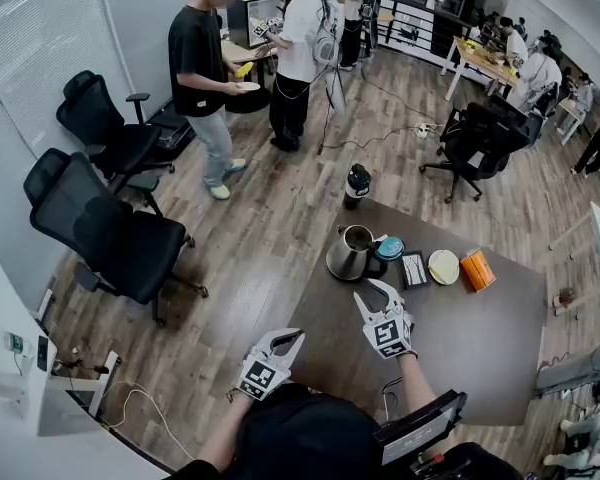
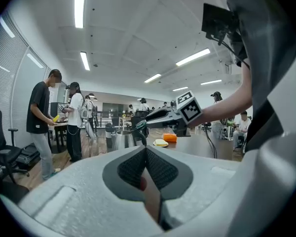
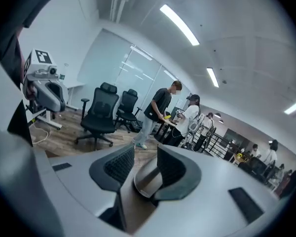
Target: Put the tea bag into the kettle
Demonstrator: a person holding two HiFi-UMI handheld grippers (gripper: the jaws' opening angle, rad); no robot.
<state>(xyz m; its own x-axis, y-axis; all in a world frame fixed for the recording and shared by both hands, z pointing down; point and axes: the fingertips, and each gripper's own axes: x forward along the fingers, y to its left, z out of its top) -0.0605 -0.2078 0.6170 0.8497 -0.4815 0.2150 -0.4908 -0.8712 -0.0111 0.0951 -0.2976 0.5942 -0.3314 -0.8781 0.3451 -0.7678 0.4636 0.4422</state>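
Right tongs open, empty, aimed at round steel kettle just ahead on dark desk; left tongs closed, farther back; tea bag not identifiable.

In the head view a table fills the lower right. Along its far edge runs a row: a kettle leftmost, a lid just beside it, then a small box, a plate and a carton. Above the kettle a bottle stands on the floor. At left, one chair sits above another.
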